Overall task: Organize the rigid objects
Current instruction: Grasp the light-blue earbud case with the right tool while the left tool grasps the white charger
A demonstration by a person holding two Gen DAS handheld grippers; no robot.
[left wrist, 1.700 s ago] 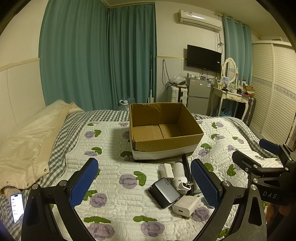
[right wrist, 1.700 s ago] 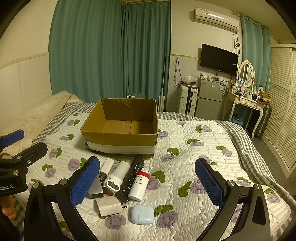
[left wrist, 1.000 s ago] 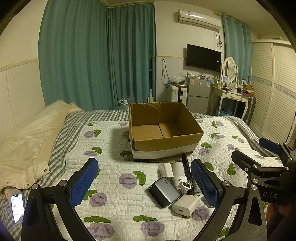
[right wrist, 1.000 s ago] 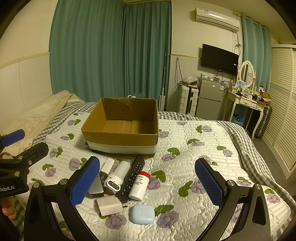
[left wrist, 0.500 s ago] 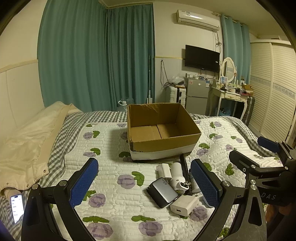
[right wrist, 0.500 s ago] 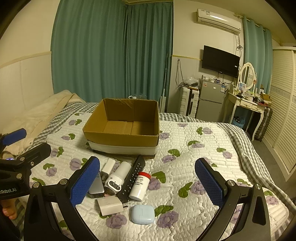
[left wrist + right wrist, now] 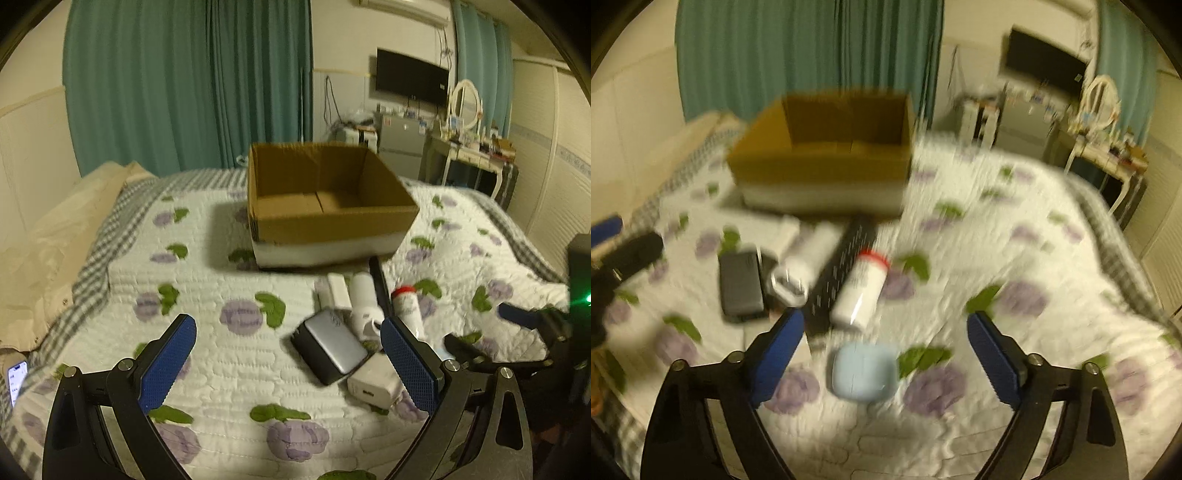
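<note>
Cardboard box (image 7: 325, 206) sits mid-bed, open and empty. Before it, toward the bed's foot, lie a power bank (image 7: 330, 345), white charger (image 7: 373, 380), remote (image 7: 842, 273), red-capped bottle (image 7: 862, 290) and pale blue case (image 7: 862, 371) (right view blurred). Left tongs (image 7: 288, 363) and right tongs (image 7: 886, 354) both gape wide, holding nothing, above the quilt (image 7: 229, 362).

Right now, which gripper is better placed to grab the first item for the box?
Right, probably. The right gripper hangs open just above the pale blue case, nearly centred. The left gripper is open over bare quilt. The box looks empty.
</note>
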